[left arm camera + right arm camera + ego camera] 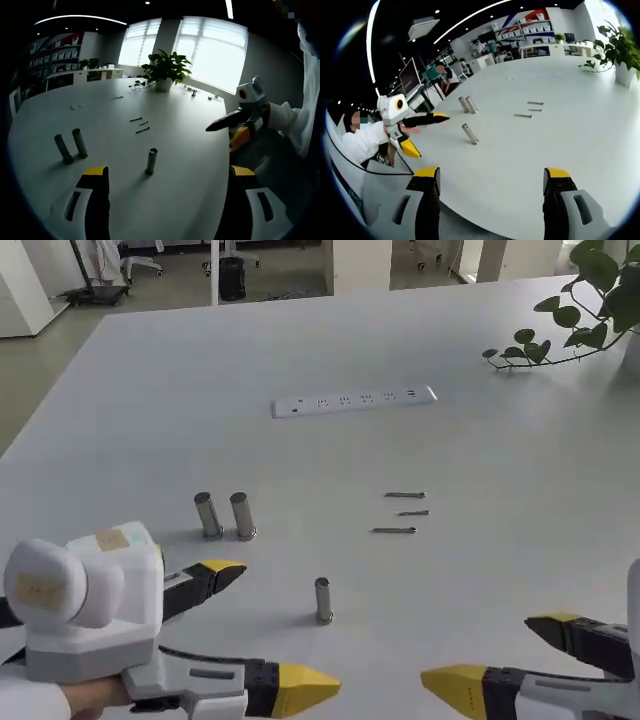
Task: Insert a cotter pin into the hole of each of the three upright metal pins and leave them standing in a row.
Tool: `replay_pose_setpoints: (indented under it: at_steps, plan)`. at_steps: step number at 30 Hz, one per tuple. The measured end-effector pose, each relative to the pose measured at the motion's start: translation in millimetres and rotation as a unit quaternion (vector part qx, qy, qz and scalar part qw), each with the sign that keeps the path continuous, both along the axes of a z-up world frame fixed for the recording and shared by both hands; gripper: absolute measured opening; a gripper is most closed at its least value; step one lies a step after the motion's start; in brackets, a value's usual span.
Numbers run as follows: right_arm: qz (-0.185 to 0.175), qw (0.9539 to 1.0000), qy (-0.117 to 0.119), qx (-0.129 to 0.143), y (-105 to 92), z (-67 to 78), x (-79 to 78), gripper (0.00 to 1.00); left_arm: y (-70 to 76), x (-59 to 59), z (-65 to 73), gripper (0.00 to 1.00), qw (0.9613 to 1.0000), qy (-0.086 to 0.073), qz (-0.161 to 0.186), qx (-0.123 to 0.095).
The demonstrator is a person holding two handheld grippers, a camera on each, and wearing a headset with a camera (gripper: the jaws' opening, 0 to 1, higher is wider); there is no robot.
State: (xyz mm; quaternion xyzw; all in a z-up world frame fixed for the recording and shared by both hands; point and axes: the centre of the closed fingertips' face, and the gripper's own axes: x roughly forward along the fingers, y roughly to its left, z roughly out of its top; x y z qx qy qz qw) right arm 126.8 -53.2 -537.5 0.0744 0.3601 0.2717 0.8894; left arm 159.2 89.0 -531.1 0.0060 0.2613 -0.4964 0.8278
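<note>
left gripper [288,623], right gripper [478,650]: jaws wide apart, empty | cotter pins [400,512]: apparently three, flat on surface [500,440], long axes crosswise, ahead, nearer right gripper

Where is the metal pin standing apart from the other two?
In the head view, the lone metal pin stands bottom centre, nearer the person than the paired pins on its left and the cotter pins on its right.

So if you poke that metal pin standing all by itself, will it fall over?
Probably yes: the lone metal pin is tall and thin on a small base, so a nudge near its top would likely tip it. Being round, it might then roll on the smooth table. It looks stiff.
</note>
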Motion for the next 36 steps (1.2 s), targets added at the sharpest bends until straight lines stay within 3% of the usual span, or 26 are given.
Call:
replay_pose_setpoints:
  at_steps: [4, 7, 13, 18, 20, 23, 31, 36]
  plan:
    - [0.006, 0.9998, -0.005, -0.018, -5.5, -1.3, 4.2, 0.82, 4.9, -4.6, -4.0, 0.99, 0.9998, 0.005, 0.017, 0.007]
    - [0.009, 0.9996, -0.006, -0.028, -7.9, -1.1, 7.4, 0.82, 4.7, -6.7, -1.6, 0.99, 0.9994, 0.004, 0.034, -0.001]
    - [0.032, 0.9984, -0.018, -0.042, -9.2, 13.0, 22.7, 0.81, 8.1, -7.9, 4.2, 0.99, 0.9980, -0.006, 0.061, -0.016]
    - [0.071, 0.9946, -0.036, -0.066, -9.1, 24.8, 37.0, 0.79, 14.4, -9.1, 6.7, 0.99, 0.9963, -0.008, 0.082, -0.027]
    - [0.082, 0.9926, -0.042, -0.079, -9.4, 29.7, 45.9, 0.79, 19.4, -8.1, 6.8, 0.99, 0.9947, -0.007, 0.099, -0.030]
    - [0.115, 0.9882, -0.020, -0.100, -5.8, 26.7, 47.4, 0.79, 23.7, -7.6, 5.0, 0.99, 0.9935, -0.008, 0.111, -0.023]
    - [0.181, 0.9726, -0.038, -0.141, 8.2, 31.9, 72.8, 0.74, 28.3, -11.3, 3.4, 0.97, 0.9911, 0.002, 0.131, -0.021]
    - [0.200, 0.9641, -0.051, -0.167, 5.5, 32.1, 94.2, 0.70, 33.5, -9.1, 6.3, 0.95, 0.9891, -0.008, 0.147, -0.011]
